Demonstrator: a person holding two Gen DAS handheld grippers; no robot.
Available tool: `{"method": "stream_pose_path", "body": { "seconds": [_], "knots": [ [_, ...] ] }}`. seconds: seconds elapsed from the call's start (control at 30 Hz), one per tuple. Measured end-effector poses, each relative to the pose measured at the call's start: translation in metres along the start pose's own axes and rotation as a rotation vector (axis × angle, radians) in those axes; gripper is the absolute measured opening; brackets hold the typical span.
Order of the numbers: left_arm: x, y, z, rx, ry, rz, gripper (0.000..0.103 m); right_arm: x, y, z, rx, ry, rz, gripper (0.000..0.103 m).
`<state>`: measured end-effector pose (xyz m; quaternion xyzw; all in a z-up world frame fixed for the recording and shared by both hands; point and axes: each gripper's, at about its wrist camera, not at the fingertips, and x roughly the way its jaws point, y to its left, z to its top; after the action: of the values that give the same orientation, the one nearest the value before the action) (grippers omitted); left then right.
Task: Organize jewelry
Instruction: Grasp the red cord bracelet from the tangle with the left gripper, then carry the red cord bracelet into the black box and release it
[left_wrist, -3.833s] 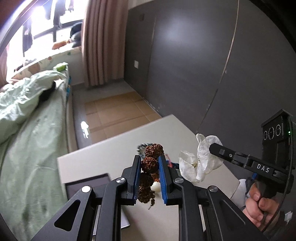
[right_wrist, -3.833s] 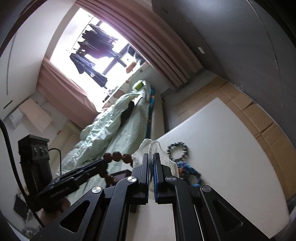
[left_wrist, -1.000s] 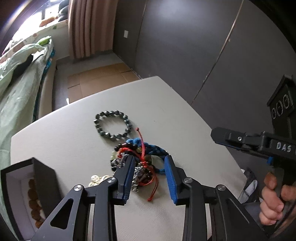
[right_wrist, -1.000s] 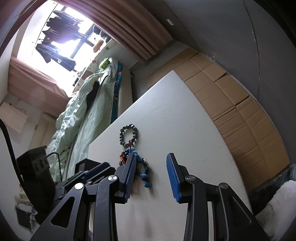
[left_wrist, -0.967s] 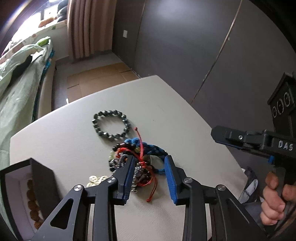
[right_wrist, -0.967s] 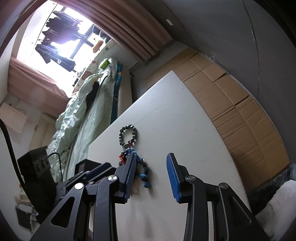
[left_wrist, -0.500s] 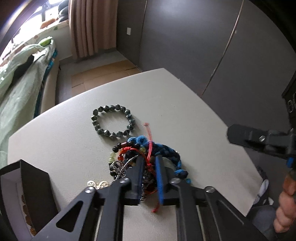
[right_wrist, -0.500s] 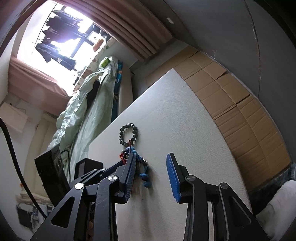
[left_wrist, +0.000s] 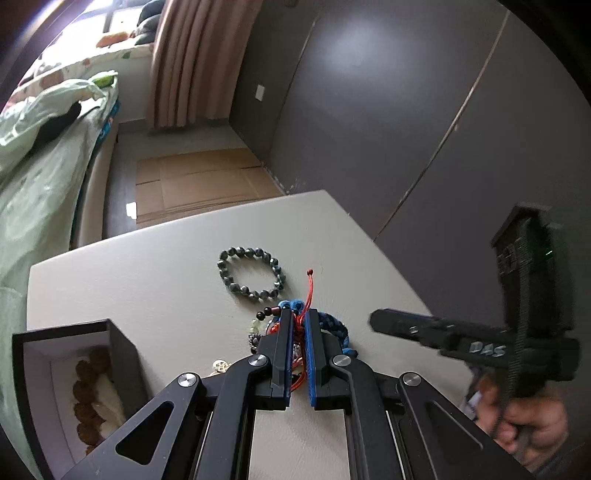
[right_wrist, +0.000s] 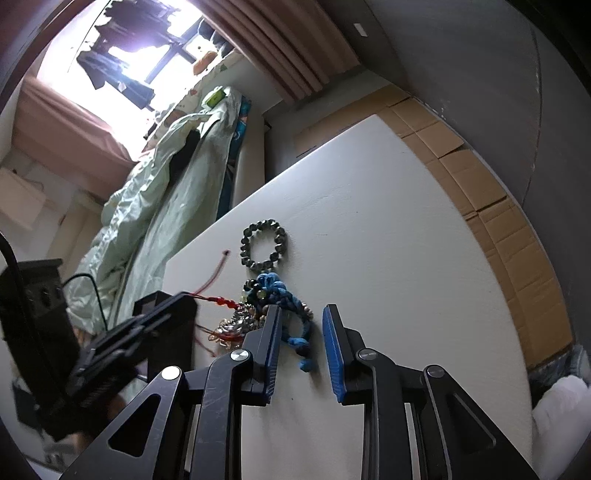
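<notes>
A tangle of jewelry lies on the white table (left_wrist: 155, 280): a blue braided bracelet (left_wrist: 334, 323), a red cord bracelet (left_wrist: 309, 291) and silver pieces. My left gripper (left_wrist: 299, 314) is shut on the red cord bracelet and lifts it a little off the pile; the cord (right_wrist: 218, 298) also shows in the right wrist view. A dark beaded bracelet (left_wrist: 251, 273) lies apart, farther back; it also shows in the right wrist view (right_wrist: 264, 247). My right gripper (right_wrist: 300, 317) is open and empty, just above the blue bracelet (right_wrist: 284, 295).
An open black box (left_wrist: 70, 384) with a white lining holds a brown beaded bracelet (left_wrist: 86, 391) at the table's left front. A bed with green bedding (left_wrist: 33, 155) stands left of the table. Cardboard covers the floor (left_wrist: 199, 184) beyond the far edge.
My left gripper has shut on the red cord bracelet and started raising it from the pile. My right gripper stays open and has come lower and closer to the jewelry.
</notes>
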<state>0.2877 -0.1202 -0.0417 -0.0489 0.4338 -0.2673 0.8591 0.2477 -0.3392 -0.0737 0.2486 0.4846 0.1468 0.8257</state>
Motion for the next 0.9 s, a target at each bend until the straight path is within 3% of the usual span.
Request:
{"method": "stream_pose_path", "body": {
  "seconds": [0.27, 0.43, 0.6, 0.67, 0.9],
  "knots": [
    [-0.026, 0.017, 0.003, -0.042, -0.035, -0.047, 0.006, 0.024, 0.023, 0.004, -0.084, 0.03, -0.065, 0.026],
    [-0.037, 0.027, 0.001, -0.065, -0.051, -0.083, 0.006, 0.043, 0.034, 0.003, -0.15, 0.056, -0.16, 0.026],
    [-0.052, 0.025, 0.003, -0.04, -0.09, -0.094, 0.006, 0.048, 0.037, 0.0, -0.186, 0.068, -0.211, 0.011],
    [-0.056, 0.026, 0.004, -0.043, -0.098, -0.098, 0.006, 0.047, 0.039, -0.001, -0.196, 0.07, -0.197, 0.002],
    [-0.084, 0.034, 0.007, -0.057, -0.161, -0.055, 0.006, 0.023, 0.048, 0.0, -0.179, -0.001, -0.086, 0.002]
  ]
}}
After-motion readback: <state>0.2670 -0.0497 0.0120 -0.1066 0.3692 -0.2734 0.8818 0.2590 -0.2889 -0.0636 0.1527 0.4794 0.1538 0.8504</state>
